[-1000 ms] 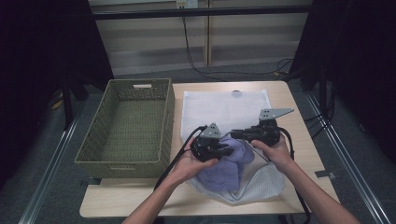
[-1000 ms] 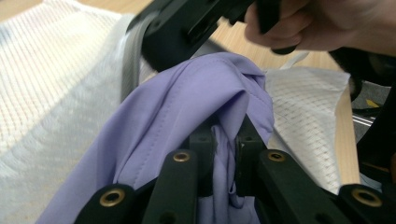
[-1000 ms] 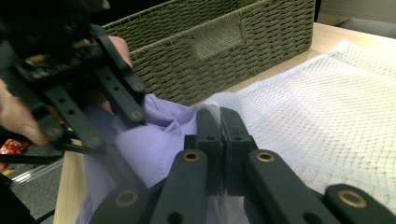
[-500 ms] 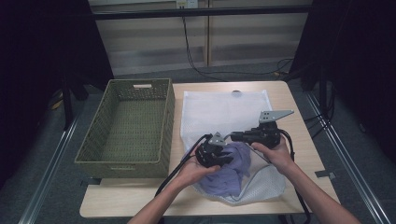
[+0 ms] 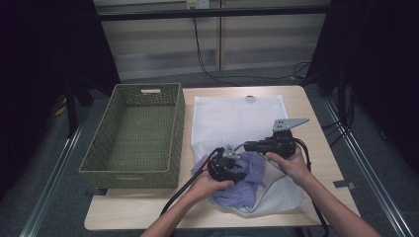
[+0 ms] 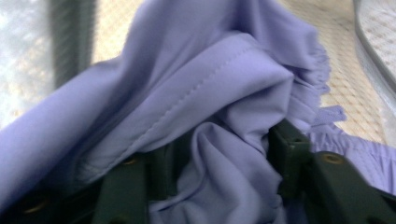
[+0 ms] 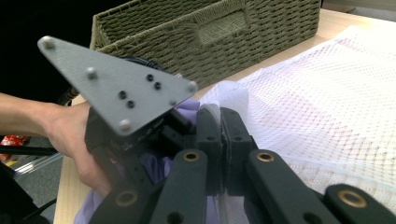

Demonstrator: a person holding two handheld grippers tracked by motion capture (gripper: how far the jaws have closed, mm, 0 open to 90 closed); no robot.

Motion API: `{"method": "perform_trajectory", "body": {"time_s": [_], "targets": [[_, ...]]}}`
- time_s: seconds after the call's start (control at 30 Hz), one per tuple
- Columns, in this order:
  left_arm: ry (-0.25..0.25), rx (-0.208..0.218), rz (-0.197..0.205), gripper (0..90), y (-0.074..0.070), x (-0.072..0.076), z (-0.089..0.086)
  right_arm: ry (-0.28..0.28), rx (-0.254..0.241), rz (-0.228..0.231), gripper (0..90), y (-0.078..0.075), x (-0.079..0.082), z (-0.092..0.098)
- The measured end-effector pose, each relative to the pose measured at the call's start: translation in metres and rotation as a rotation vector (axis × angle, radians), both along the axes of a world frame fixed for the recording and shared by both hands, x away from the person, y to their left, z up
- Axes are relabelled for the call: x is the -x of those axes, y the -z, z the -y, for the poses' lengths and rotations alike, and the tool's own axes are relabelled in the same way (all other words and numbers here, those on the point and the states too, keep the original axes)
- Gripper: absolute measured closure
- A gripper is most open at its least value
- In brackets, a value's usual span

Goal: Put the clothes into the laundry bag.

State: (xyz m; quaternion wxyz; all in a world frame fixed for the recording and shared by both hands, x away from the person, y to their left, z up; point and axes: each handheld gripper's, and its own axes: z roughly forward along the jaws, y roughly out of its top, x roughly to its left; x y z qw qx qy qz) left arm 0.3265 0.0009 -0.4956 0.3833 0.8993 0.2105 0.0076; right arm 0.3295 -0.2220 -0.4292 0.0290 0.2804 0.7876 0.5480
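Dark curtains ring my wooden tabletop (image 5: pixel 316 113), wicker basket (image 5: pixel 136 133) at left. My right gripper (image 7: pixel 219 126) clamps the mesh bag (image 5: pixel 237 118); my left gripper (image 6: pixel 224 158), jaws just opening, straddles the purple cloth (image 6: pixel 210 84).

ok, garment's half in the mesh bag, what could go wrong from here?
1. The left tongs have just been opening with purple garment folds between them; cloth may snag as they pull out.
2. The right tongs pinch only the mesh bag edge; a slip would likely close the mouth.
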Motion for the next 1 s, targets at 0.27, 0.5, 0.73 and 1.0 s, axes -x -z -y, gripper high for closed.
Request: {"method": "perform_trajectory", "body": {"time_s": [0.27,0.5,0.73,1.0], "targets": [[0.010,-0.012,-0.035,36.8,0.001,-0.002,-0.001,-0.003,0.004,-0.008,88.5,0.003,-0.001,0.000],[0.012,0.012,-0.073,32.6,-0.007,-0.001,-0.001,0.001,-0.001,-0.005,88.5,0.001,-0.001,0.001],[0.027,0.064,-0.039,23.7,-0.035,0.013,-0.011,0.020,-0.013,-0.002,88.5,0.000,-0.003,0.009],[-0.011,0.105,0.070,21.4,-0.072,0.028,-0.047,0.022,-0.014,-0.003,88.5,0.000,-0.004,0.008]]}}
